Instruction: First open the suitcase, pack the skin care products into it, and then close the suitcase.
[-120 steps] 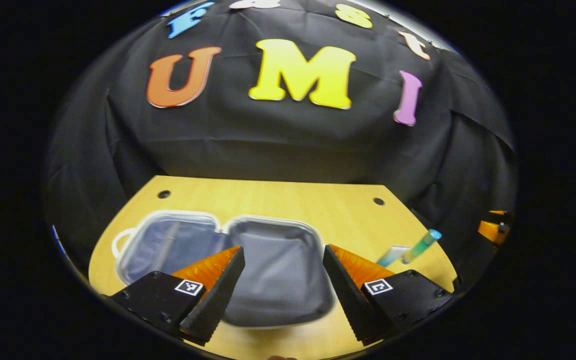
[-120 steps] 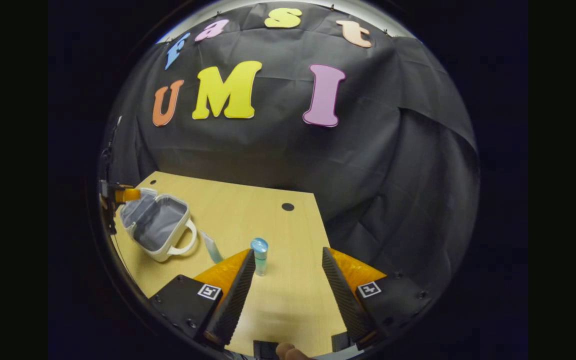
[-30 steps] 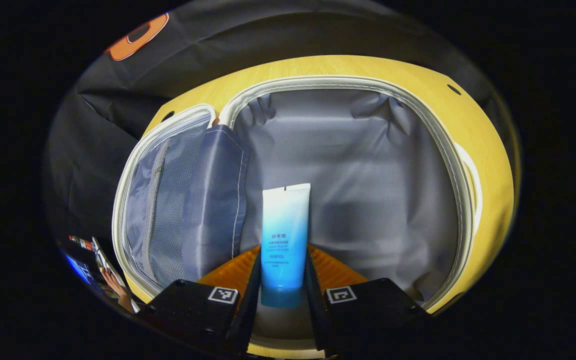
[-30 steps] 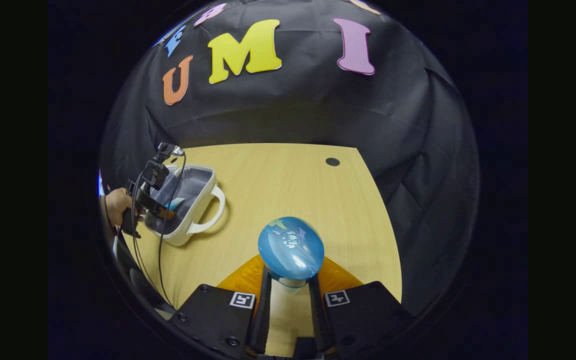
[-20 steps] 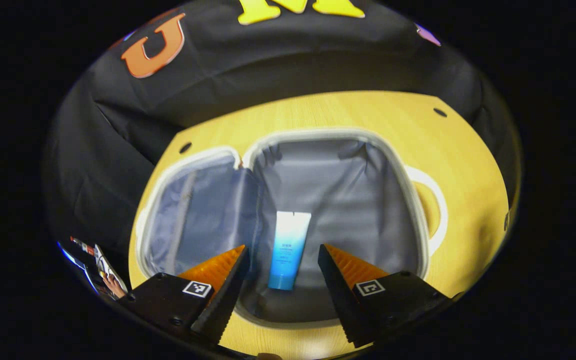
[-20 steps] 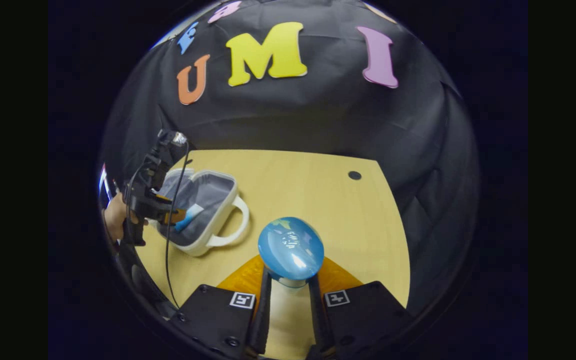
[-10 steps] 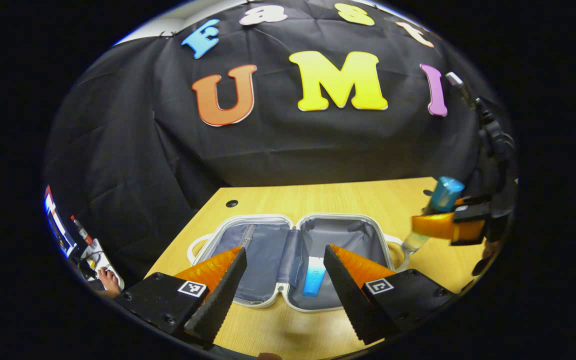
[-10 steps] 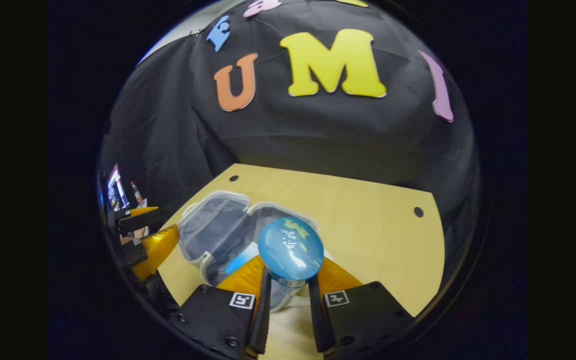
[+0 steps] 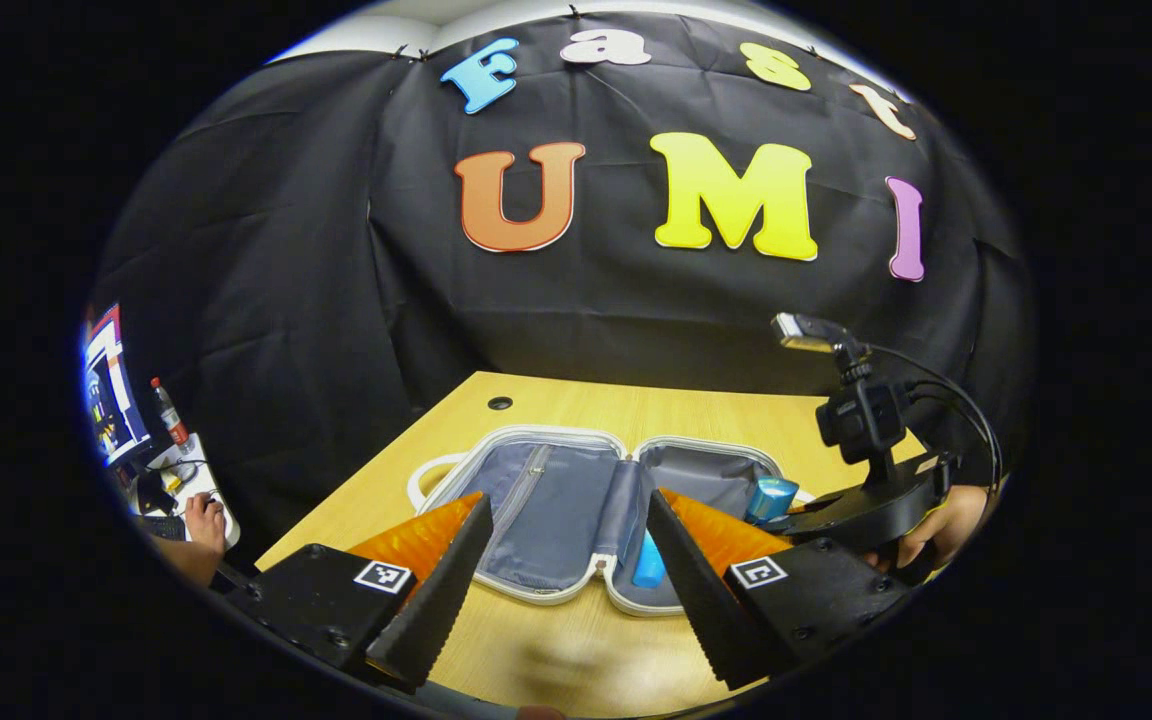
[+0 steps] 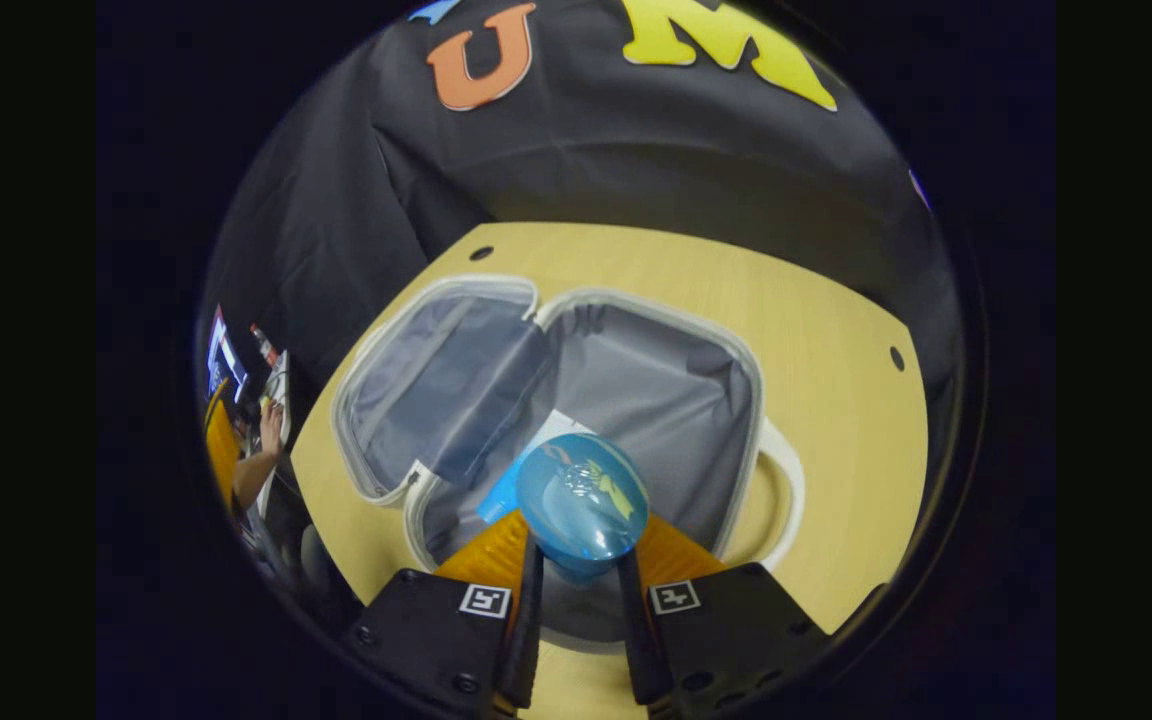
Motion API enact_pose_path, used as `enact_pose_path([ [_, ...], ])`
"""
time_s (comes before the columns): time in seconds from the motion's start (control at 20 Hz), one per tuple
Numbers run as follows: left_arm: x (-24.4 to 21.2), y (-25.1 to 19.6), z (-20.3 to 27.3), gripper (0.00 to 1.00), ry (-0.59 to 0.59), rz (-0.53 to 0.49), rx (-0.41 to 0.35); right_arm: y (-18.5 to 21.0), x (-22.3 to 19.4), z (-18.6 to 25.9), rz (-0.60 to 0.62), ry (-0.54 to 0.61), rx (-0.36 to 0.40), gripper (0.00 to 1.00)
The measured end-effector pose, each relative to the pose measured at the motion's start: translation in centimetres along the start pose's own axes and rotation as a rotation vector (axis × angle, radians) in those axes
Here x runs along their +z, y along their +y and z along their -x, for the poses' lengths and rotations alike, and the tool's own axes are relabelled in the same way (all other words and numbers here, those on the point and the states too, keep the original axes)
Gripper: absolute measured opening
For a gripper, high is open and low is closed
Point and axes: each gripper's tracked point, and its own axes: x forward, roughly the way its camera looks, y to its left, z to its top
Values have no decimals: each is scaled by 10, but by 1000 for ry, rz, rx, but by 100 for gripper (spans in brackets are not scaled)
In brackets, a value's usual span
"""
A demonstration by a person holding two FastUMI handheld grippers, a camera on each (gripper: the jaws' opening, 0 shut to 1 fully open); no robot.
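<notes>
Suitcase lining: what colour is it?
Grey, inside the open suitcase with its white rim. Clearest in the right gripper view.

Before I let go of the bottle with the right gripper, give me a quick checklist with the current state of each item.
1. Suitcase open flat on table: ok.
2. Bottle clamped in right gripper: ok.
3. Bottle over the right-hand compartment: ok.
4. Tube already inside, partly under the bottle; free lining beside it: ok.
5. Left gripper open, holding nothing, on the near side of the case: ok.
6. Bottle low enough to release: cannot tell.
</notes>
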Motion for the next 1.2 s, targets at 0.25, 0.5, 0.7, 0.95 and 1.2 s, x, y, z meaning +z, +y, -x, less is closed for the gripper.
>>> enact_pose_path([
  [0.25,16,2,-3,99,-63,9,-19,-3,-17,-17,-107,120,-50,34],
  [0.5,23,5,-11,99,-75,34,-31,-7,-3,-44,-174,165,-87,34],
  [0.7,17,18,-18,99,-55,79,-18,-8,-1,-61,-206,212,-117,33],
  [0.95,14,33,-26,99,-41,122,3,-12,-6,-70,-260,255,-139,33],
  [1.2,10,46,-31,99,-25,131,26,-17,-20,-76,-332,318,-166,33],
])
